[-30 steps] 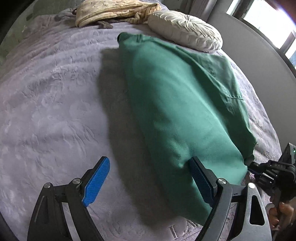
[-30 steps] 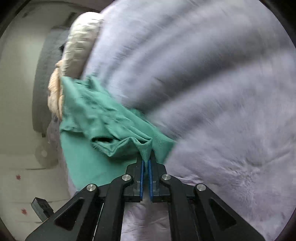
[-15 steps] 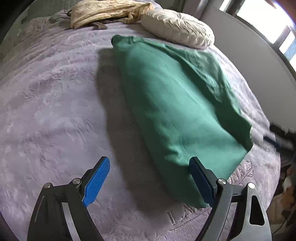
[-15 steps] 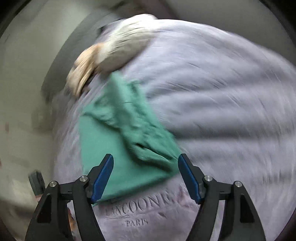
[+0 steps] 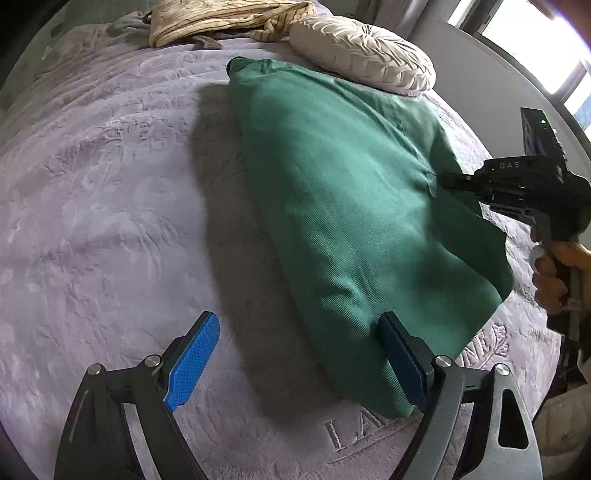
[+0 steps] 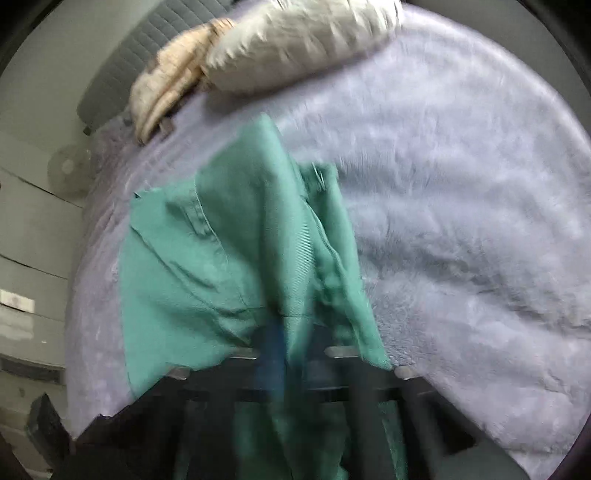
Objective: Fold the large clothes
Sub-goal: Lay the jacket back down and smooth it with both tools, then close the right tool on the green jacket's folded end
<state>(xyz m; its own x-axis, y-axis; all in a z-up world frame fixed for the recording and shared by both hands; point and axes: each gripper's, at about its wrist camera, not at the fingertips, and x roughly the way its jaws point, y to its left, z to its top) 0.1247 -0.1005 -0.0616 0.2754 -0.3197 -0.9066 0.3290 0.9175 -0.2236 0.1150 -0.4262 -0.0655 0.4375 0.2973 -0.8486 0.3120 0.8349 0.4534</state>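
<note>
A large green garment (image 5: 343,206) lies folded lengthwise on the lilac bedspread (image 5: 110,192). My left gripper (image 5: 299,354) is open above the bed, its right finger (image 5: 402,354) at the garment's near left edge, holding nothing. My right gripper (image 5: 443,181) reaches in from the right over the garment's right side. In the blurred right wrist view the garment (image 6: 236,258) drapes over the right gripper (image 6: 291,343), whose blue pads look close together with green cloth between them.
A cream round cushion (image 5: 362,55) and a tan striped cloth (image 5: 221,18) lie at the head of the bed. A grey wall and a window are to the right. The bedspread's embroidered lettering (image 5: 369,432) marks the near edge.
My right gripper opened and let go of the garment's corner, then moved up along its right side and closed in on the cloth there. My left gripper stayed open, barely moving.
</note>
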